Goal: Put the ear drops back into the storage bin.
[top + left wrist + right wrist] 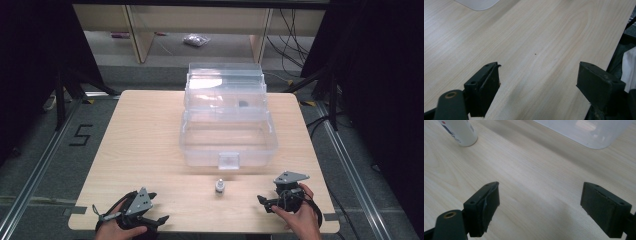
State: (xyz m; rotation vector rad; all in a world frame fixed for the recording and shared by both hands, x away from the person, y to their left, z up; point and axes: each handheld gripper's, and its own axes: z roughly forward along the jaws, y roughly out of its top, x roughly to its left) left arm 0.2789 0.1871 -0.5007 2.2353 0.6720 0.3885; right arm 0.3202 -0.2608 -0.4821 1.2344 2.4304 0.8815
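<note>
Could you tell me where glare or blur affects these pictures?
High view: glare whitens the clear box's lid, and the small bottle is soft. Right gripper view: the bottle and box corner are blurred. Left gripper view: sheen on the table.

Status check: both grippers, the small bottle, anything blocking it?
Left gripper open, empty. Right gripper open, empty. Small bottle upright between them, untouched, before the clear box. Nothing in the way.

High view looking down on table (150, 150), both claw views close, low, sharing its wood
</note>
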